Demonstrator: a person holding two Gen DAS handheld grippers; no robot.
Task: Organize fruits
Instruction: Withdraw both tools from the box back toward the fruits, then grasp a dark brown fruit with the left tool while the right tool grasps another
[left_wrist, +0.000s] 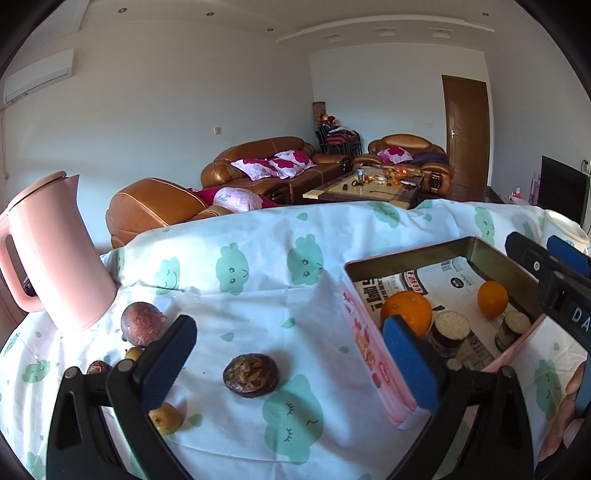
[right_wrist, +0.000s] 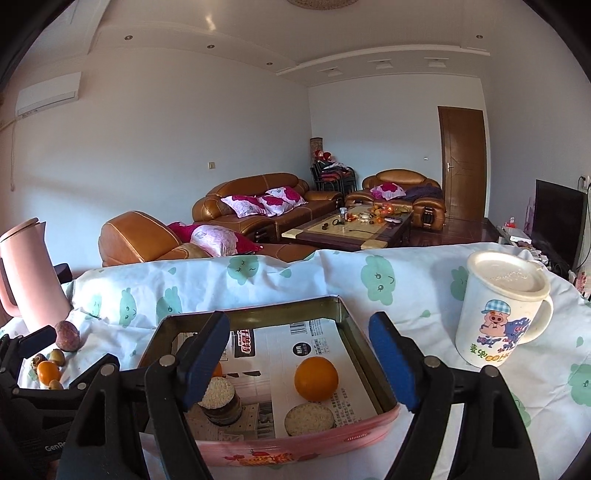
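Observation:
My left gripper (left_wrist: 290, 358) stands open just above the cloud-print tablecloth, and a dark wrinkled fruit (left_wrist: 251, 374) lies on the cloth between its blue pads, untouched. A purple passion fruit (left_wrist: 142, 323) and small yellowish fruits (left_wrist: 166, 417) lie to its left. The pink tin box (left_wrist: 364, 332) sits on the right. My right gripper (right_wrist: 299, 356) is open and empty over the near edge of the box (right_wrist: 258, 313). Inside lie an orange (right_wrist: 316, 378), a second orange (right_wrist: 218, 369) half hidden by a finger, and two round rice cakes (right_wrist: 308, 419).
A pink kettle (left_wrist: 55, 254) stands at the table's left edge, close to the loose fruits. A lidded white cartoon mug (right_wrist: 498, 306) stands right of the box. Behind the table are brown leather sofas (left_wrist: 273, 162) and a coffee table.

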